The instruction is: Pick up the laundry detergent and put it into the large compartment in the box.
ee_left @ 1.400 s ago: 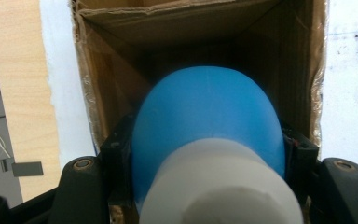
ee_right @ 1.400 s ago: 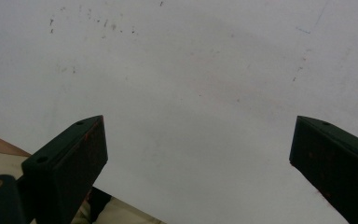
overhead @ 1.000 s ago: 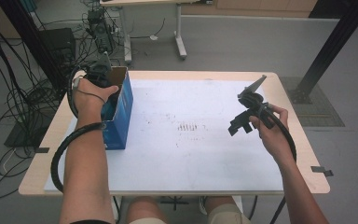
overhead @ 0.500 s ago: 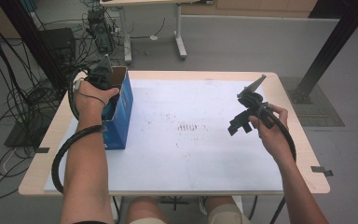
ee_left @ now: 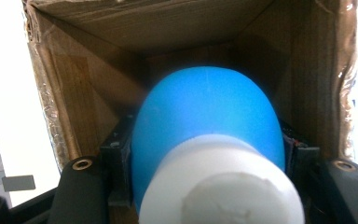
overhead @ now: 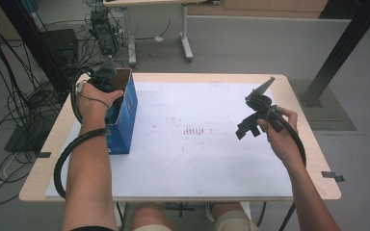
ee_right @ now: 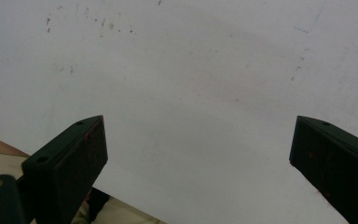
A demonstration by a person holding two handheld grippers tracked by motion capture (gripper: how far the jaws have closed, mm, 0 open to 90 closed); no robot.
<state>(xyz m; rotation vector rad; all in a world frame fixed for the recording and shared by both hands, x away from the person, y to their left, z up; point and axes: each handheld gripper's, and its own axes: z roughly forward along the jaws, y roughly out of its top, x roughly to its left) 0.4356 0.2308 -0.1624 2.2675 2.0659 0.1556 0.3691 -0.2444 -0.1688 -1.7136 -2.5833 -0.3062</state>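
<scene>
A blue box (overhead: 126, 114) with an open top and brown cardboard inside (ee_left: 168, 28) stands at the left edge of the table. My left gripper (overhead: 107, 79) reaches down into its opening. In the left gripper view, my left gripper (ee_left: 207, 161) is shut on a rounded blue object (ee_left: 205, 112) with a white cylindrical end (ee_left: 223, 186), held inside the box. My right gripper (overhead: 246, 129) hovers over the right side of the table. Its jaws stand wide apart, open, with nothing between them (ee_right: 198, 154), above the white sheet (ee_right: 191, 70).
A white sheet (overhead: 197, 159) with faint reddish marks (overhead: 196, 130) covers most of the wooden table (overhead: 313, 159). Cables (overhead: 9, 110) and equipment lie on the floor at the left. Another table's legs (overhead: 187, 43) stand behind, and a black post (overhead: 347, 43) rises at the far right.
</scene>
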